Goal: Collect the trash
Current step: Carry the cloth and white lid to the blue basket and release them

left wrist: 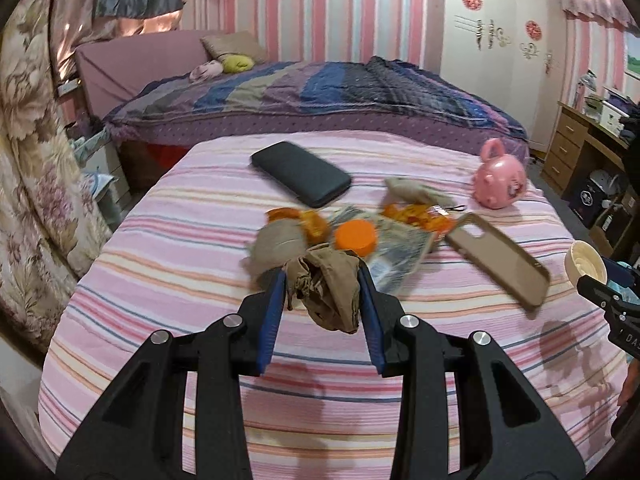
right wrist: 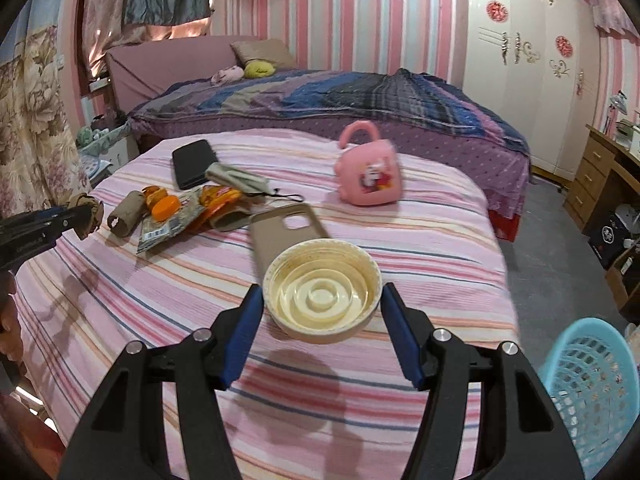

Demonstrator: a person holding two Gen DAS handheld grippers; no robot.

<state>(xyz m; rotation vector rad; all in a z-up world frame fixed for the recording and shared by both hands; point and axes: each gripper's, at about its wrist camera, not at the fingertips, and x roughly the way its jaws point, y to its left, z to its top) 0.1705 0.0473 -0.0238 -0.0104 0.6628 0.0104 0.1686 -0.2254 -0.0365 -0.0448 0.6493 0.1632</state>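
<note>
While gripped lightly between the left hand-held gripper (left wrist: 322, 280) pads, crumpled brown paper (left wrist: 326, 292) could slip out; cream lid (right wrist: 322, 300), pinched at its rim in the right hand-held gripper (right wrist: 322, 304), could pop free before reaching the blue basket (right wrist: 592, 392) just right.

The pink-striped bed (right wrist: 400, 240) carries a black wallet (left wrist: 300, 172), phone case (left wrist: 500, 256), pink cup (right wrist: 370, 176) and wrappers (right wrist: 180, 220).

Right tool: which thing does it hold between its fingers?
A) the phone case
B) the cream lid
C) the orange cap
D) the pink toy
B: the right tool holds the cream lid between its blue pads, while the orange cap, pink toy and phone case lie on the striped cloth.
</note>
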